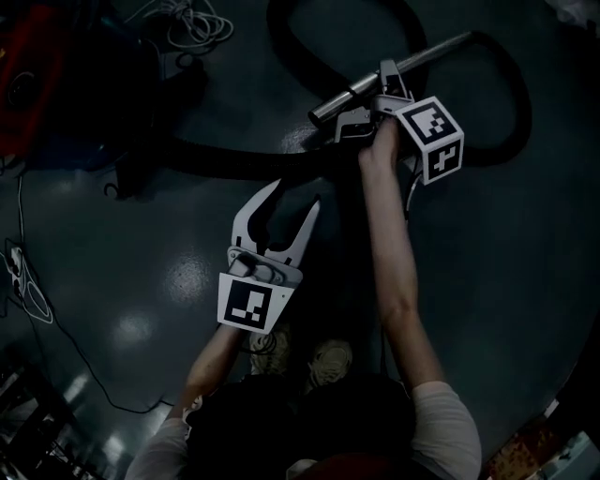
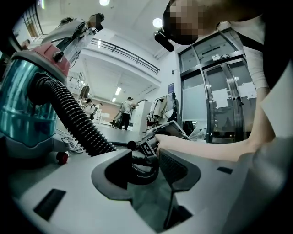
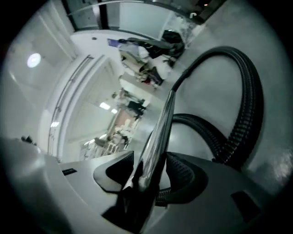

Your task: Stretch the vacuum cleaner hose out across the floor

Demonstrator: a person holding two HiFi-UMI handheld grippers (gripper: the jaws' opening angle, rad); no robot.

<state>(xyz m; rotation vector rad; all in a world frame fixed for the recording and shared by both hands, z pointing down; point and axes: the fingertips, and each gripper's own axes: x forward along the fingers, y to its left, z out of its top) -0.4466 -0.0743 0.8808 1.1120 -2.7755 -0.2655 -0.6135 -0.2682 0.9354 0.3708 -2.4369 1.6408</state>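
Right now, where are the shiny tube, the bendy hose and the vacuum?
shiny tube point(image 1: 427, 58), head view, far half.
bendy hose point(image 3: 251, 109), right gripper view, ribbed arch.
vacuum point(image 2: 23, 109), left gripper view, teal tank.

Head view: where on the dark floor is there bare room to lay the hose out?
Two bare patches: the dark glossy floor right of the person's right arm, below the black ribbed hose loop; and left of the open left claw, up to the thin cable. Crowded at the top: hose loops, shiny metal tube, white cord coil.
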